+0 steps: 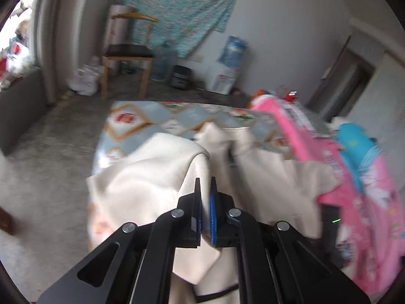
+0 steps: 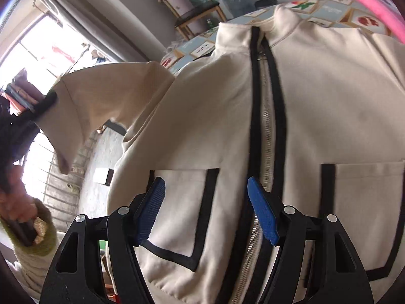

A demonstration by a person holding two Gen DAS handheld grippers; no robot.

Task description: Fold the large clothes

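Observation:
A cream zip-up jacket (image 2: 316, 106) with black trim and two front pockets lies face up on the table. My right gripper (image 2: 205, 185) is open and hovers just above the jacket's left pocket (image 2: 182, 202), beside the zipper (image 2: 265, 116). My left gripper (image 1: 205, 185) is shut on the jacket's sleeve (image 1: 152, 174) and holds it lifted off the table. In the right wrist view that sleeve (image 2: 101, 96) hangs raised at the left, pinched by the left gripper's black fingers (image 2: 46, 102).
The table (image 1: 141, 119) has a patterned blue-and-white cloth. Pink and blue clothes (image 1: 354, 167) are piled at its right side. A wooden chair (image 1: 126, 50), water bottles (image 1: 233, 50) and bags stand on the floor beyond. A window (image 2: 38, 50) is at the left.

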